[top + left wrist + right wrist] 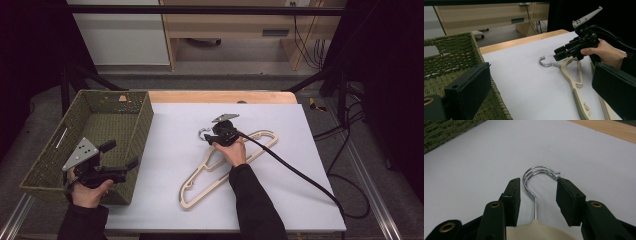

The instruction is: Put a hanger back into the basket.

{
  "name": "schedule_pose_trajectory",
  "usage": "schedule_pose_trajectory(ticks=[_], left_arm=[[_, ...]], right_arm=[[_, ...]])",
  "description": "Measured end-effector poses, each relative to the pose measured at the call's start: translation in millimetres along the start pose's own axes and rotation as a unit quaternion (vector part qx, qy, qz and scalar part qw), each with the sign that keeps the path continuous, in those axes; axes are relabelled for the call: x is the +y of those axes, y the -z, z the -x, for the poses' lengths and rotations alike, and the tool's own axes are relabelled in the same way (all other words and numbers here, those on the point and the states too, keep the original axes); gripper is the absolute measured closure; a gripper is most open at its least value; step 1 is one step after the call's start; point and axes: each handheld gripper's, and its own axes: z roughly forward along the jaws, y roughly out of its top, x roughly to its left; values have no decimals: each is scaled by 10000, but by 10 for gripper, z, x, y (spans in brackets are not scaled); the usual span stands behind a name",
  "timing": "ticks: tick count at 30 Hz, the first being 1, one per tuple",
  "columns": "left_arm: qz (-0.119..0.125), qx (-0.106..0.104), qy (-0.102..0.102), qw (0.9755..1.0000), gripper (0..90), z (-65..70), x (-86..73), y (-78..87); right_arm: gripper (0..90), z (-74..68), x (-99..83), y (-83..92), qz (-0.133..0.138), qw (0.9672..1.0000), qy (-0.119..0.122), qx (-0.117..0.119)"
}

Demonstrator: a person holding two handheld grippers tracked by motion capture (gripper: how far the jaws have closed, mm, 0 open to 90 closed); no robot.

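My left hand [86, 192] holds the left gripper [120, 156] over the near right corner of the woven basket [52, 152], aimed up and to the right toward the sheet; its jaws stand wide apart with nothing between them. In the left gripper view the basket's weave lies under and to the left of those jaws, and its far wall is cut off by the frame's edge.

To the right, my right arm reaches forward across the white sheet [300, 150], and the right hand [235, 151] points the right gripper [209, 136] away from me and slightly left. Its jaws are spread, one on each side of the metal hook [537, 173], touching neither side that I can make out.

The hangers [220, 167] lie flat on the sheet under and behind that gripper, long axis running from near left to far right, hook pointing away from me at the gripper's tips. The hook looks doubled, so two hangers seem stacked. My hand and the gripper body cover the neck from above, and the right gripper view cuts off everything below the cream neck.
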Motion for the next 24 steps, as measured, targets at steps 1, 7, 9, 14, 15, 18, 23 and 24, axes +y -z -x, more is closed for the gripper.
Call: schedule_pose_trajectory(ticks=[1,7,9,14,15,18,23,24], left_arm=[[-1,2,-2,10000,25,0,0,0],[-11,-1,-15,10000,25,-4,1,6],[-18,-5,-30,10000,25,-2,2,6],[-26,-5,-33,10000,25,4,2,2],[-3,-6,-12,10000,25,7,1,0],[-2,-4,-10,10000,25,5,1,2],[-1,-4,-9,10000,26,7,1,1],[-3,-2,-13,10000,26,7,0,1]], right_arm=[[552,0,0,0,0,10000,0,0],[604,12,-43,-64,-187,9998,27,-41],[615,15,-49,-73,-211,9998,39,-48],[683,23,-69,-109,-263,9996,34,-37],[683,23,-69,-109,-263,9996,34,-37],[726,28,-81,-122,-318,9994,83,-47],[791,23,-99,-144,-422,9991,60,5],[795,26,-101,-147,-444,9990,65,4]])
